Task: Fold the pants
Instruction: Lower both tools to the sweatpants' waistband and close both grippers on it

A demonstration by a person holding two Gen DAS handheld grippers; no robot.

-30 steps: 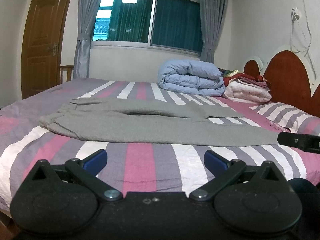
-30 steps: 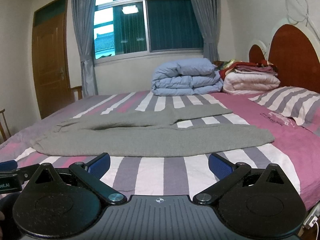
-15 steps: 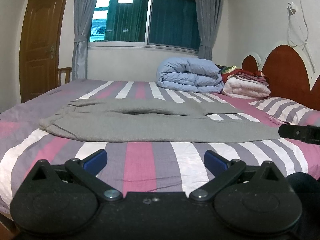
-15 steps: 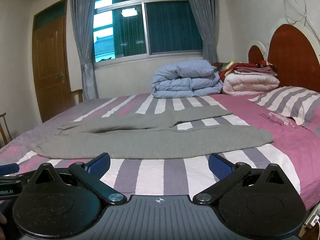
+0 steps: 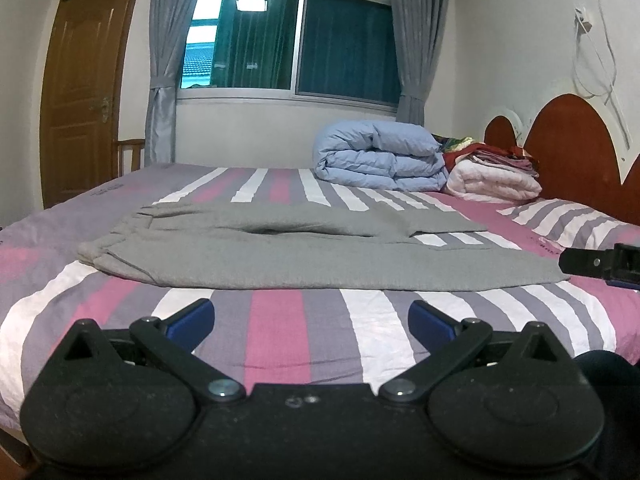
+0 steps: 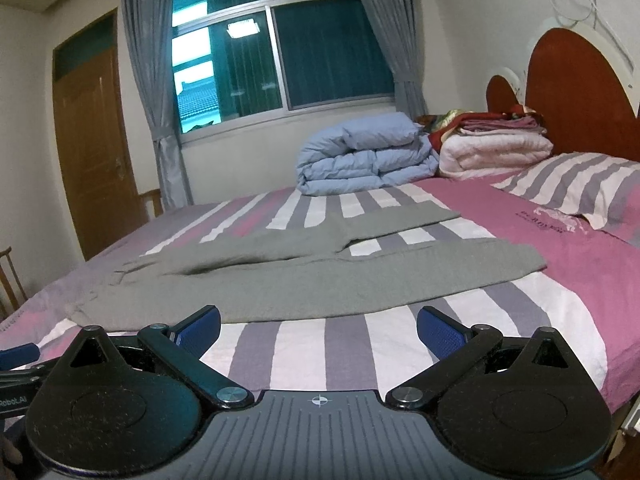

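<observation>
Grey pants lie spread flat across the striped bed, waistband at the left, both legs stretched to the right. They also show in the right wrist view. My left gripper is open and empty, just short of the pants' near edge. My right gripper is open and empty, its left blue fingertip close to the near leg's hem line. The right gripper's finger also shows at the right edge of the left wrist view.
A folded blue duvet and a stack of folded blankets sit at the far side of the bed. A striped pillow lies by the red headboard. A wooden door is at the left.
Both grippers have moved slightly closer to the bed and the right wrist view has tilted. The pants have not moved.
</observation>
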